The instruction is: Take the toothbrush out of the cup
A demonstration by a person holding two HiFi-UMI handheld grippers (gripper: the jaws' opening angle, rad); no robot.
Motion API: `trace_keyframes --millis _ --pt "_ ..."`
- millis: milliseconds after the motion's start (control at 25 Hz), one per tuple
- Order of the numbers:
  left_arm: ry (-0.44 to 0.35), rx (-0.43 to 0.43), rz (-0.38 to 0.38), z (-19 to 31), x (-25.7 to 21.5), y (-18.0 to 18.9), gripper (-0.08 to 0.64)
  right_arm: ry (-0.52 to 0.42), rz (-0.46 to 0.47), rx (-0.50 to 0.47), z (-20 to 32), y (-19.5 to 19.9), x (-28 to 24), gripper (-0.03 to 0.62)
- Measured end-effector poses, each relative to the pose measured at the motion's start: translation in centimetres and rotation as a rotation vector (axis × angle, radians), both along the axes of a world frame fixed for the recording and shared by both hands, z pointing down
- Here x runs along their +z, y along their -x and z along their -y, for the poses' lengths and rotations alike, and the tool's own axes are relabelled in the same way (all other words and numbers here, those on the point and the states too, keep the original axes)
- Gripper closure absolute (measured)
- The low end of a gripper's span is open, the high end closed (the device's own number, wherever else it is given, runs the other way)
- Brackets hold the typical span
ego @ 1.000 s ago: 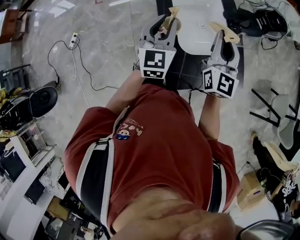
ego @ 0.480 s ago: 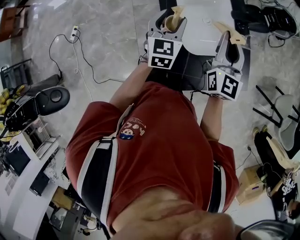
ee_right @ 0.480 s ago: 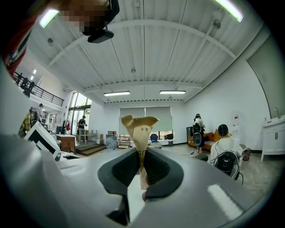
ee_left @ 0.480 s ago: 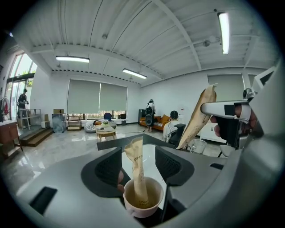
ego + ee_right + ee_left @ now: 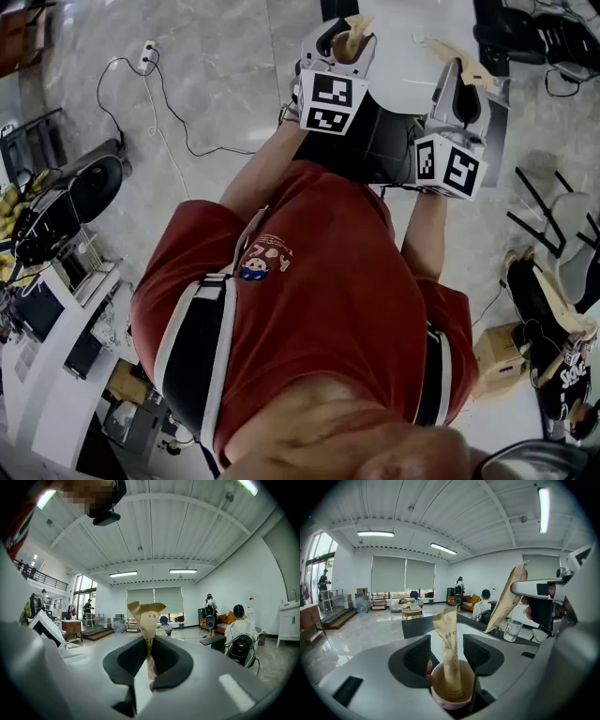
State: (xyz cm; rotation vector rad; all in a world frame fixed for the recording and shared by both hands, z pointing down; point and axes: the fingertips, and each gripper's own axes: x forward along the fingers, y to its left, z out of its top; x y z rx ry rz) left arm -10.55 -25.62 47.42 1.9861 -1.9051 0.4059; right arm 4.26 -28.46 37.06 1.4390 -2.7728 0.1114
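Observation:
A small pale cup (image 5: pixel 450 693) sits low between the jaws of my left gripper (image 5: pixel 453 656), with a tan paper-wrapped toothbrush (image 5: pixel 450 648) standing in it. These jaws have just been opening and now stand wide on either side of the cup. In the head view the left gripper (image 5: pixel 342 33) and the cup (image 5: pixel 345 45) are over the edge of the white table (image 5: pixel 412 56). My right gripper (image 5: pixel 149 656) is shut on a second paper-wrapped toothbrush (image 5: pixel 147 618). The left gripper view shows this second toothbrush (image 5: pixel 508 599) held up at the right.
A clear glass (image 5: pixel 513 630) stands on the table behind the cup. A cable (image 5: pixel 159 131) trails over the marble floor at the left, and a cardboard box (image 5: pixel 497 361) sits at the lower right. Chairs stand at the right. Several people are at the far end of the room.
Both grippers have shifted further over the white table. The left gripper's jaws have spread apart, and the cup's round rim now shows between them.

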Motion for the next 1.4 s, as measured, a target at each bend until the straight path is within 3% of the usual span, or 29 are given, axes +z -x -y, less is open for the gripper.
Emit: trace_keyframes --millis 160,480,720,1040,1400 --pt "0.007 0.005 0.014 0.4 0.5 0.2 0.364 0.011 -0.006 -0.005 0.4 0.3 0.7 0.557" --pt "-0.02 -0.005 0.006 -0.1 0.3 0.6 0.48 0.018 0.001 0.006 -0.2 0.4 1.2 0.557" --pt "-0.062 -0.012 -0.009 -0.4 -1.0 0.1 0.502 0.0 0.009 0.01 -0.5 -0.2 0.2 0.557" --pt "-0.189 -0.023 -0.003 -1.2 -4.8 0.0 0.508 -0.05 0.024 0.03 -1.7 -1.1 -1.4 0.557" --pt "-0.396 0.004 0.046 -3.3 -13.4 -1.1 0.509 -0.134 0.054 0.105 -4.2 -4.3 -5.0 0.557"
